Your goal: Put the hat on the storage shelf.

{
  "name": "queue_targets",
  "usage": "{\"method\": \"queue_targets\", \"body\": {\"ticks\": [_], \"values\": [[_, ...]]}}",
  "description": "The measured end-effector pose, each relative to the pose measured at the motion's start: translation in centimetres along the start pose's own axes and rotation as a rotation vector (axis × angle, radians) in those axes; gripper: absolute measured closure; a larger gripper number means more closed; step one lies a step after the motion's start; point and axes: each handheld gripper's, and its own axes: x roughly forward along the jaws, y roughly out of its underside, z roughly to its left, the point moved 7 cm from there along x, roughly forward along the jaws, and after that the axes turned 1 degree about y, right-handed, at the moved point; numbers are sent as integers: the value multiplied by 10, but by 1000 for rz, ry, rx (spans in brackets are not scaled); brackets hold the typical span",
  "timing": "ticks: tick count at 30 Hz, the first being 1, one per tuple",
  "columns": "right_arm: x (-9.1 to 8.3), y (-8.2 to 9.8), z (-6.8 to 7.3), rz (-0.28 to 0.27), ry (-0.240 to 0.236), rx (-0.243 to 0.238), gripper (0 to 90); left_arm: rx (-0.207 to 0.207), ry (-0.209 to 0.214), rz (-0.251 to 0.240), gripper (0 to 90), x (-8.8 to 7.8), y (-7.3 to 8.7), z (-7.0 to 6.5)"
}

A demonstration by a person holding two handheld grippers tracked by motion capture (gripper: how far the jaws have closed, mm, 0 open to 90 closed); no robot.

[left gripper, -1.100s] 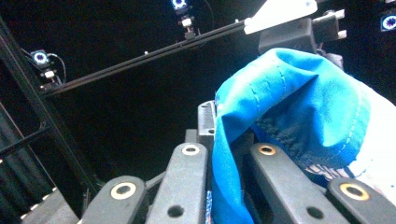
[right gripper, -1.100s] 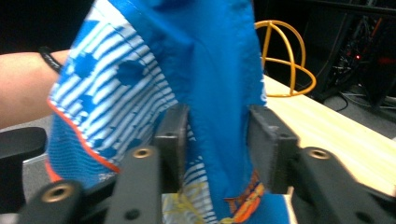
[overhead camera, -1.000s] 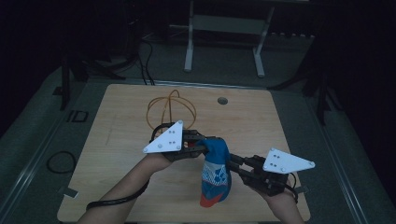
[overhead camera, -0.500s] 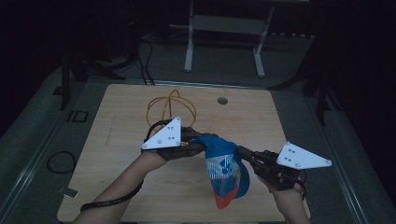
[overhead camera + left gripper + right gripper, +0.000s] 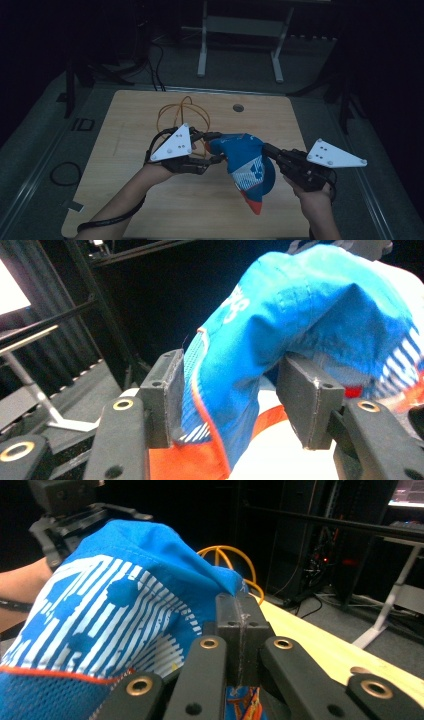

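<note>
A blue cap [image 5: 245,162] with white stripes, white lettering and orange trim hangs in the air above the near half of the surface [image 5: 150,210], closer to its right edge than its left. It is crumpled and tilted, its orange-edged end drooping toward the near edge. Its mesh-like blue fabric is bunched into folds at the upper side.

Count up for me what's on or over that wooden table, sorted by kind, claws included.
Claws: 2, the left claw and the right claw
Blue caps: 1, the cap, held up between them
Orange wire frames: 1, the wire frame
Total: 4
</note>
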Motion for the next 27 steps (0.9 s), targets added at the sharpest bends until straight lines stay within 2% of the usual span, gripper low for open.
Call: {"method": "queue_targets", "body": {"ticks": [7,13,18,24,27], "values": [[-2,-7,-12,-17,32,13,900,-27,-41,2,416,-15,4,4],[2,-15,-18,-26,44,15,900,-72,-84,34,341,-29,22,9],[8,-24,-23,-35,53,13,900,-124,-110,45,258,-44,39,11],[18,-39,-28,-52,52,15,900,-159,-179,63,98,-62,56,16],[25,-48,-29,-58,58,8,900,-161,-223,67,34,-69,65,18]]}}
